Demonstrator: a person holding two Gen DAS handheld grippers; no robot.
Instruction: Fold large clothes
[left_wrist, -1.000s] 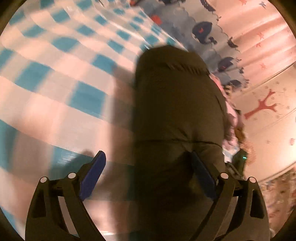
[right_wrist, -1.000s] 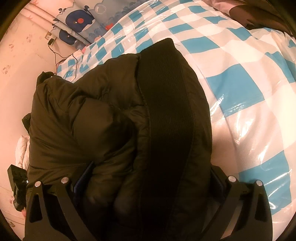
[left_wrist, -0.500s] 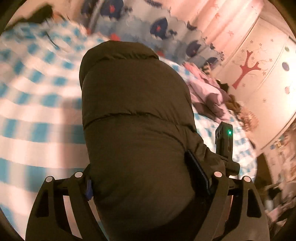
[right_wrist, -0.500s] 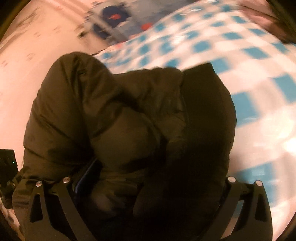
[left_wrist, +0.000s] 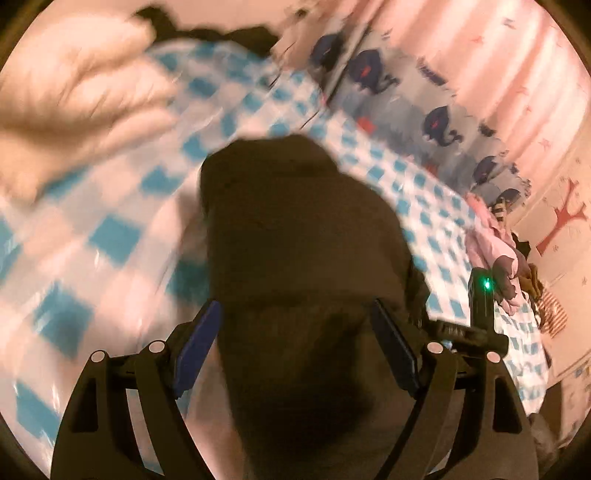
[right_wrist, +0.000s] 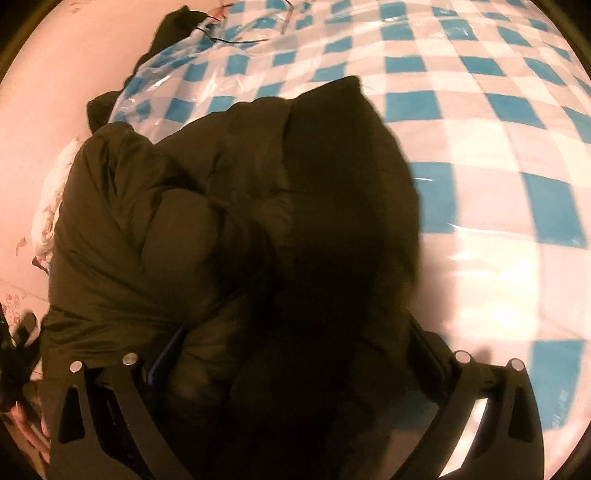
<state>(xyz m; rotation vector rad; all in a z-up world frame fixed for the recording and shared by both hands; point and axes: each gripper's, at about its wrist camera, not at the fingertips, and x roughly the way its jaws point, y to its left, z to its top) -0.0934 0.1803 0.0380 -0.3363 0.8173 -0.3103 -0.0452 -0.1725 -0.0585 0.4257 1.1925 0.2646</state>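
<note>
Left wrist view: left gripper (left_wrist: 295, 343) clamps the dark jacket (left_wrist: 303, 236) at frame centre; right gripper (right_wrist: 295, 362) grips it too, over the checked sheet (right_wrist: 498, 147).

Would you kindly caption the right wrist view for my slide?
Right hand-held gripper clamps a dark puffer jacket above a blue-checked bedcover.

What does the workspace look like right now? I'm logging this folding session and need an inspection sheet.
Surface: blue-and-white checked cover, glossy like a plastic film.
Job's things: dark puffer jacket, bunched up, in both views.
Clutter: pale bundle, blurred; pink clothes at the far edge.
Grippers: left gripper and right gripper each have jacket bulk between the fingers; grip cannot be confirmed.
Cables: thin dark wire lying at the cover's far corner.
Surroundings: whale-print fabric, pink curtain, red tree decal on the wall.
</note>
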